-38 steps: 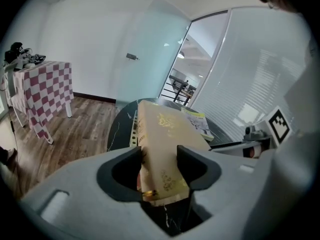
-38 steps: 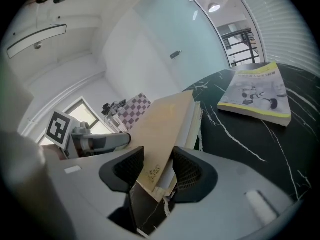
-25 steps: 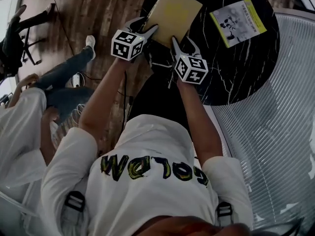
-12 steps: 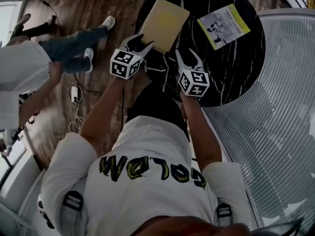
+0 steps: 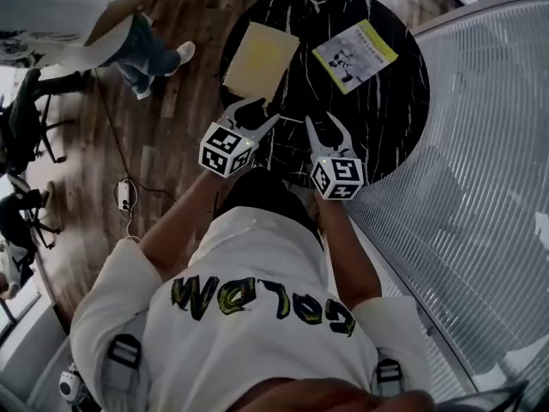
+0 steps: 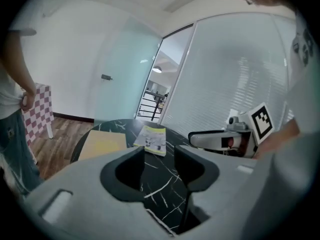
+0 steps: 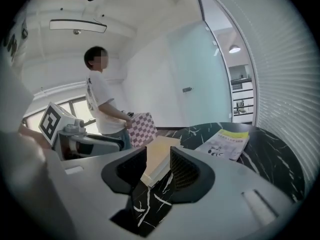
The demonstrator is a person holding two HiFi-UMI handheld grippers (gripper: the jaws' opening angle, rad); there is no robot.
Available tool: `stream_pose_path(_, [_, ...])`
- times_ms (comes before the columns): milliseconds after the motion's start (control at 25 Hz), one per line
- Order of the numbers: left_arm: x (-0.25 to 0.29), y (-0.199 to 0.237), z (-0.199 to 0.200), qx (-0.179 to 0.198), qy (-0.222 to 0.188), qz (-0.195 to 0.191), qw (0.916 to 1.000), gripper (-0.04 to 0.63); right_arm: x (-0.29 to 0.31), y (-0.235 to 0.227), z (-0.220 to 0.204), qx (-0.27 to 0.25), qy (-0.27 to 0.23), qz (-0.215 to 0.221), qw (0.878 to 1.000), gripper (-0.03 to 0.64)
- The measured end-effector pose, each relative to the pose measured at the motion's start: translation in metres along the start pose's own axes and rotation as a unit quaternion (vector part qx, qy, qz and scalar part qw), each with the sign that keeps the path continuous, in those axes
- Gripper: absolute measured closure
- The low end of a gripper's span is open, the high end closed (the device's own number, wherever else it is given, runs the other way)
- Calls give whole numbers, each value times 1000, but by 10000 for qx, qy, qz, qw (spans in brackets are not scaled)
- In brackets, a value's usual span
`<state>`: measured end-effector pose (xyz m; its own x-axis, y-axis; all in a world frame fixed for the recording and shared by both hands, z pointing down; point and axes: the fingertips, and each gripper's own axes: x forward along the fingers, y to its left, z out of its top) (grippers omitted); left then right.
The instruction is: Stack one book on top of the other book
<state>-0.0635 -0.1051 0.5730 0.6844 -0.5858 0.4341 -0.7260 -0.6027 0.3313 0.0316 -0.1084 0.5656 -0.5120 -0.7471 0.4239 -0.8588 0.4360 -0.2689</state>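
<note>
Two books lie apart on the round black marble table (image 5: 386, 118). The plain yellow book (image 5: 260, 61) sits at the table's left edge, and the printed yellow-and-white book (image 5: 354, 55) is to its right. My left gripper (image 5: 260, 114) hovers short of the plain book's near edge. Its jaws are closing with nothing between them. My right gripper (image 5: 326, 127) is beside it over bare table, also closing on nothing. The left gripper view has both books, plain (image 6: 102, 143) and printed (image 6: 154, 139), ahead of the gripper (image 6: 159, 164). The right gripper (image 7: 157, 166) faces the plain book (image 7: 162, 151).
A curved glass wall with blinds (image 5: 480, 170) runs close along the table's right side. A person (image 5: 94, 15) stands on the wooden floor at the upper left, holding a checkered thing (image 7: 142, 126). A cable and plug (image 5: 124, 196) lie on the floor.
Both grippers have drawn back from the plain yellow book's near edge and risen. The book stays on the table. The bystander has walked toward the upper left.
</note>
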Motion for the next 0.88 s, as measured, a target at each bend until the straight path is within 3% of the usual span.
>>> stream_pose_path(440, [-8,-118,42,398,-516,-750,9951,443,-97,-1,24,-332,-481,-53,9983,490])
stream_pose_path(880, [-17,-185,59,668,-832,-1212,9869,532,-152,14,50,-510,-901,0,9946,522])
